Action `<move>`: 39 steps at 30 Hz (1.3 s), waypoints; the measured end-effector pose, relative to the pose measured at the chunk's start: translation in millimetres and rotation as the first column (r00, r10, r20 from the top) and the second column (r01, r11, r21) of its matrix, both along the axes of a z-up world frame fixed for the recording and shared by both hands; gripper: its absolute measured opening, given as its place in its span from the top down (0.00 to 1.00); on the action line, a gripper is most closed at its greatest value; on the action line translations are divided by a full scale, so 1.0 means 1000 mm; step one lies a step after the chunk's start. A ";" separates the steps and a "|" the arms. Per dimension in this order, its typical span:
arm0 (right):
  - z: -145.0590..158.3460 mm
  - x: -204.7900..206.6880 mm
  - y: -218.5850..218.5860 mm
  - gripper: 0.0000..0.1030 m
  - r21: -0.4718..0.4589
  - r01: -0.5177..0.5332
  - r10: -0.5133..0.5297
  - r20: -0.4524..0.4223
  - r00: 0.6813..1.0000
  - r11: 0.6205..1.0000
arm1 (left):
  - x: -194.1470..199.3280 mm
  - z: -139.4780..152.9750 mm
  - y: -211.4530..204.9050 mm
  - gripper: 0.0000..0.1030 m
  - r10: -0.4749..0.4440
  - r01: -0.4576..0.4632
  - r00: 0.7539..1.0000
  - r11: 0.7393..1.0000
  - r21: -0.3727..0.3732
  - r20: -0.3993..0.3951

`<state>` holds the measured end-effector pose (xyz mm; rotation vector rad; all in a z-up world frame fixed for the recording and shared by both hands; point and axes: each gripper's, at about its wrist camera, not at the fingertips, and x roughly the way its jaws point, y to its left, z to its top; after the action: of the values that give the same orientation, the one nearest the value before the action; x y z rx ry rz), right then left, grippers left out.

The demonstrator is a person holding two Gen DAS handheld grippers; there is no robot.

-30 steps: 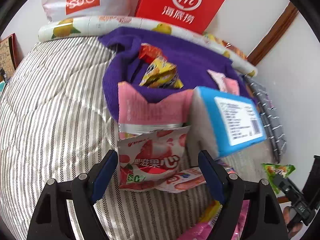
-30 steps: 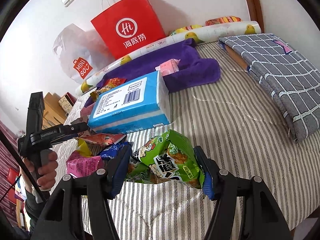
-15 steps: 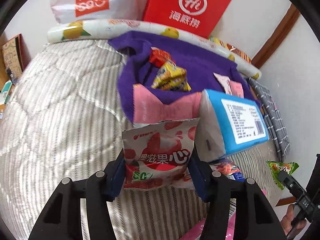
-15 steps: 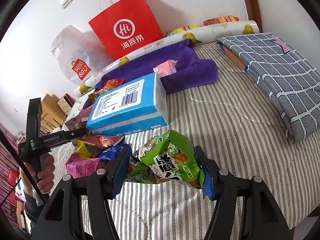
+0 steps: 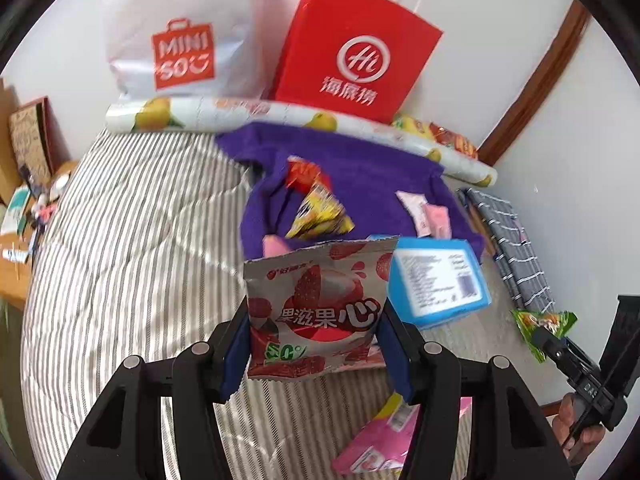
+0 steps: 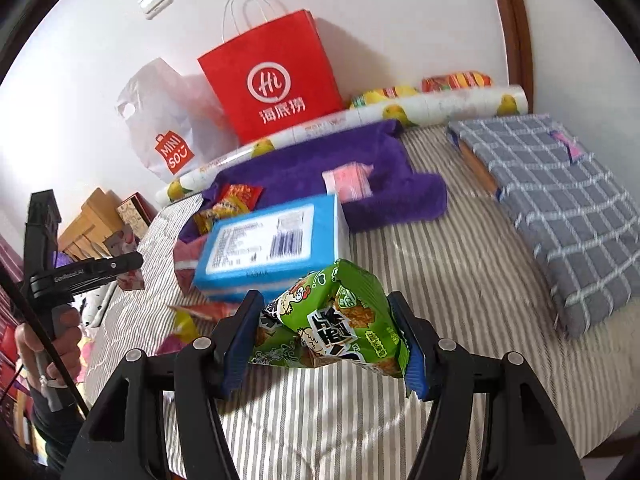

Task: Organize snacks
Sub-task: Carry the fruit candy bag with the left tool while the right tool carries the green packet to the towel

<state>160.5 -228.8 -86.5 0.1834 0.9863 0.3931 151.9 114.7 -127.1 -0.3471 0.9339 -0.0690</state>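
So the left claw [image 5: 316, 344] now has the strawberry pouch [image 5: 316, 308] pinched and lifted off the bed [image 5: 132, 248], where a second ago it sat wide around it. Right claw [image 6: 326, 340] still grips the green pack [image 6: 332, 324], so both seem ready for the purple towel [image 5: 360, 184].

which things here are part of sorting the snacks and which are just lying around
Job: strawberry snack bag in left gripper; green snack bag in right gripper; snacks on purple towel.
Lying about: red paper bag, white plastic bag, blue box, checked cloth.

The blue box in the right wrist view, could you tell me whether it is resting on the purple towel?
No, the blue box lies on the striped bedding in front of the purple towel.
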 end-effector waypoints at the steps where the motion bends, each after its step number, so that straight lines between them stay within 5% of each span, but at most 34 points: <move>1: 0.004 0.004 0.002 0.40 -0.010 0.005 -0.004 0.008 1.000 1.000 | 0.003 0.004 -0.002 0.46 -0.007 0.007 1.000 1.000 0.001 0.007; 19: 0.064 0.097 0.035 0.40 -0.006 -0.001 0.002 0.162 0.987 1.000 | 0.078 0.060 -0.037 0.46 -0.132 0.133 0.989 0.991 -0.012 0.070; 31: 0.051 0.165 0.069 0.40 0.005 -0.024 0.023 0.162 0.987 1.000 | 0.152 0.065 -0.029 0.46 -0.114 0.116 0.991 0.993 -0.026 0.066; 39: 0.021 0.196 0.089 0.40 0.044 -0.047 0.040 0.133 0.990 0.998 | 0.185 0.037 -0.014 0.46 -0.099 0.102 0.994 0.992 -0.078 0.036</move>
<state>356.7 -139.7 -65.4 0.1760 0.8519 0.4629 337.0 100.2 -90.3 -0.3720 0.9179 -0.2042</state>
